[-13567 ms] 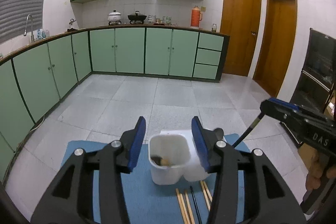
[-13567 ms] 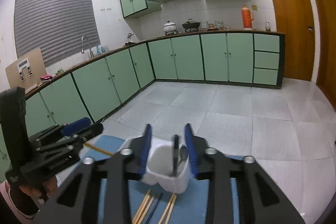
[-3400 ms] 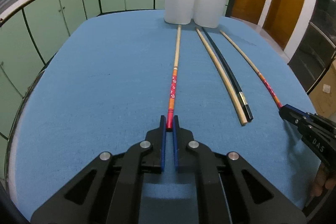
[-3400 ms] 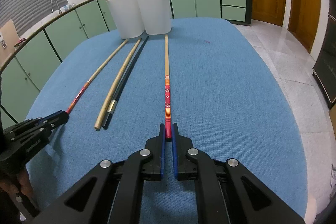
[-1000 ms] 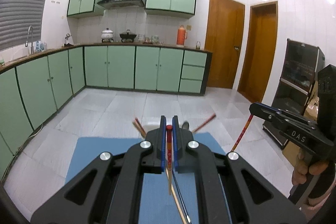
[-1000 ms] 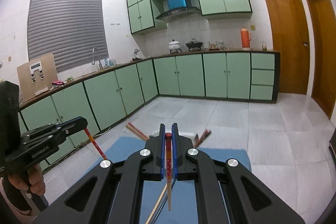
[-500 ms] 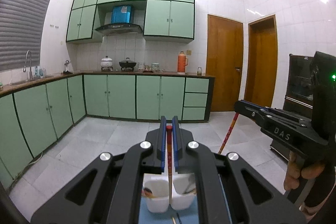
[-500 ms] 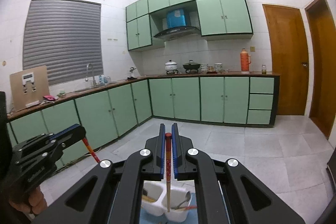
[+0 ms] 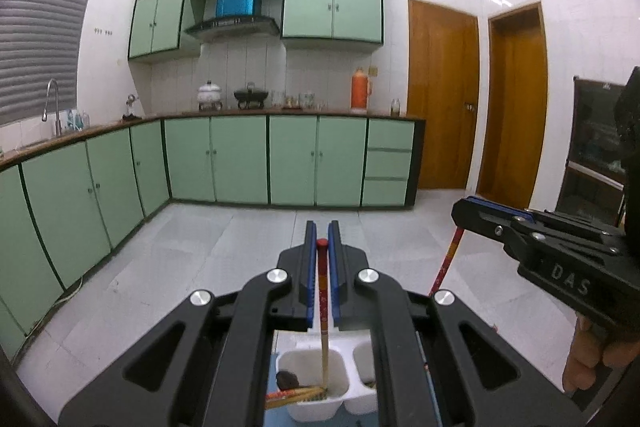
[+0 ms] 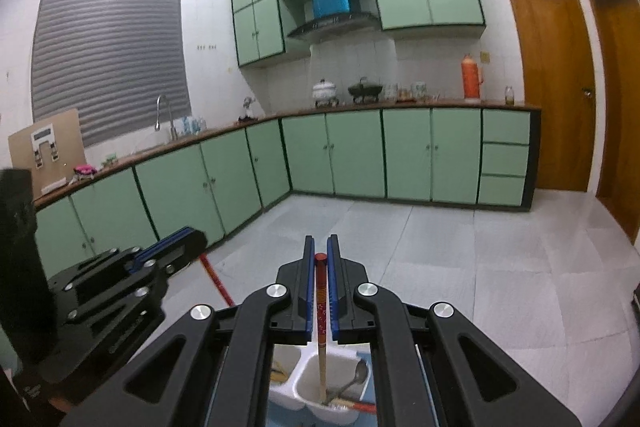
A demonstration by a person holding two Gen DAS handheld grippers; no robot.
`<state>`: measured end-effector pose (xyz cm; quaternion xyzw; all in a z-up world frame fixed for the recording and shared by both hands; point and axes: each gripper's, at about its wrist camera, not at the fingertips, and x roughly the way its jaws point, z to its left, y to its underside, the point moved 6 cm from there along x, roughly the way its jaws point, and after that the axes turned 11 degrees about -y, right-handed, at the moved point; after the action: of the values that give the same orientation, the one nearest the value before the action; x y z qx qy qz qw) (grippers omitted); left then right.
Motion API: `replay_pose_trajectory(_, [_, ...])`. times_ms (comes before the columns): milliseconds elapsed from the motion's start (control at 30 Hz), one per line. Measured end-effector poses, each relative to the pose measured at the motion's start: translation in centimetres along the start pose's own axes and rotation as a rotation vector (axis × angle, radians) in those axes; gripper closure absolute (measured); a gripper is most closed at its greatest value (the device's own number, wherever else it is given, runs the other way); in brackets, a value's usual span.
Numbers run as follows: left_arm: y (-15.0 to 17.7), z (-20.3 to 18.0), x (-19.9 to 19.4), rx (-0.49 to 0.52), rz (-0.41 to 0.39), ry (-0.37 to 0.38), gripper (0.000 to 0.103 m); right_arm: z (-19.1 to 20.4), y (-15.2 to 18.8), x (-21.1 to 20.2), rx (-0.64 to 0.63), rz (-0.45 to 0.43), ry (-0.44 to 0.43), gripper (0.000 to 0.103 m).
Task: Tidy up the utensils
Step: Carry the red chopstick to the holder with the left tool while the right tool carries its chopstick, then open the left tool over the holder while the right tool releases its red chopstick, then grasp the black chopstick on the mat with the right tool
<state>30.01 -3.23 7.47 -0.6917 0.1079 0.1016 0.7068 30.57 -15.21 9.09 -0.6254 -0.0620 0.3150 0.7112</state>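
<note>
Both chopsticks hang tip-down over a narrow white holder point(image 9: 312, 387), and I judge the main risk is a miss: letting go while a tip sits against a cup's rim or off-centre could send the stick clattering onto the blue surface point(image 9: 278, 417) or tip the light holder.

The left hand-held gripper point(image 9: 321, 267) is pinching 1 red-ended chopstick point(image 9: 322, 291) at its top; the stick drops straight below the jaws, its tip inside the left cup, where other chopsticks and a dark utensil lie.

The right hand-held gripper point(image 10: 321, 279) likewise pinches a second chopstick point(image 10: 321, 311), whose tip reaches into the right cup point(image 10: 336, 391) beside a metal spoon point(image 10: 354, 379).
</note>
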Motion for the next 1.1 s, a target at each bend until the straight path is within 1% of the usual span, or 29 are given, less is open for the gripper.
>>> replay_pose_trajectory(100, [1.5, 0.6, 0.5, -0.001, 0.042, 0.001, 0.096, -0.2, 1.5, 0.5, 0.002, 0.040, -0.001, 0.097])
replay_pose_trajectory(167, [2.1, 0.9, 0.3, -0.001, 0.053, -0.003, 0.092, -0.1, 2.0, 0.2, 0.008, 0.044, 0.002, 0.093])
replay_pose_trajectory(200, [2.3, 1.2, 0.0, -0.004, 0.055, -0.001, 0.088, -0.2, 2.3, 0.0, 0.012, 0.042, 0.003, 0.089])
replay_pose_trajectory(233, [2.4, 1.3, -0.2, -0.007, 0.054, 0.000, 0.084, -0.3, 2.4, -0.4, 0.014, 0.038, 0.007, 0.082])
replay_pose_trajectory(267, [2.5, 1.6, -0.7, -0.010, 0.049, -0.002, 0.074, -0.3, 2.6, -0.8, 0.015, 0.033, 0.013, 0.076])
replay_pose_trajectory(300, [2.5, 1.8, -1.2, -0.014, 0.043, -0.003, 0.065, -0.4, 2.7, -1.2, 0.016, 0.027, 0.019, 0.063])
replay_pose_trajectory(333, [2.5, 1.9, -1.6, -0.018, 0.038, 0.000, 0.061, -0.4, 2.7, -1.8, 0.018, 0.015, 0.024, 0.056])
replay_pose_trajectory(367, [2.4, 2.1, -2.3, -0.026, 0.027, 0.005, 0.054, -0.4, 2.8, -2.4, 0.022, 0.004, 0.025, 0.055])
replay_pose_trajectory(400, [2.4, 2.2, -2.9, -0.031, 0.018, 0.006, 0.049, -0.3, 2.8, -2.9, 0.023, -0.004, 0.021, 0.052])
replay_pose_trajectory(433, [2.3, 2.3, -3.5, -0.036, 0.008, 0.007, 0.047, -0.2, 2.8, -3.6, 0.021, -0.015, 0.022, 0.046])
replay_pose_trajectory(467, [2.3, 2.6, -4.3, -0.042, -0.002, 0.008, 0.043, 0.0, 2.9, -4.3, 0.017, -0.026, 0.026, 0.044])
replay_pose_trajectory(500, [2.3, 2.7, -5.1, -0.049, -0.013, 0.007, 0.040, 0.2, 3.1, -4.9, 0.012, -0.035, 0.031, 0.042])
replay_pose_trajectory(633, [3.1, 3.1, -8.0, -0.062, -0.043, 0.005, 0.030, 1.4, 4.7, -7.5, 0.007, -0.056, 0.033, 0.034])
replay_pose_trajectory(700, [3.9, 2.9, -9.3, -0.058, -0.052, 0.000, 0.023, 2.0, 5.6, -8.6, 0.018, -0.066, 0.031, 0.031])
replay_pose_trajectory(767, [4.9, 2.9, -10.6, -0.052, -0.055, -0.008, 0.017, 2.4, 6.6, -9.5, 0.034, -0.077, 0.035, 0.023])
replay_pose_trajectory(833, [6.1, 3.0, -11.6, -0.050, -0.049, -0.011, 0.015, 2.6, 7.7, -10.4, 0.052, -0.089, 0.053, 0.010])
replay_pose_trajectory(867, [6.8, 3.1, -11.9, -0.048, -0.041, -0.013, 0.013, 2.7, 8.4, -10.9, 0.063, -0.091, 0.068, 0.008])
replay_pose_trajectory(933, [8.2, 3.5, -12.5, -0.038, -0.023, -0.016, 0.013, 2.8, 9.4, -11.5, 0.073, -0.088, 0.077, 0.006])
replay_pose_trajectory(1000, [10.0, 3.9, -13.0, -0.016, -0.001, -0.039, 0.011, 2.9, 10.5, -11.9, 0.082, -0.071, 0.082, 0.006])
replay_pose_trajectory(1100, [12.0, 4.8, -13.2, -0.015, 0.039, -0.051, 0.010, 3.3, 12.3, -12.4, 0.084, -0.045, 0.093, 0.006])
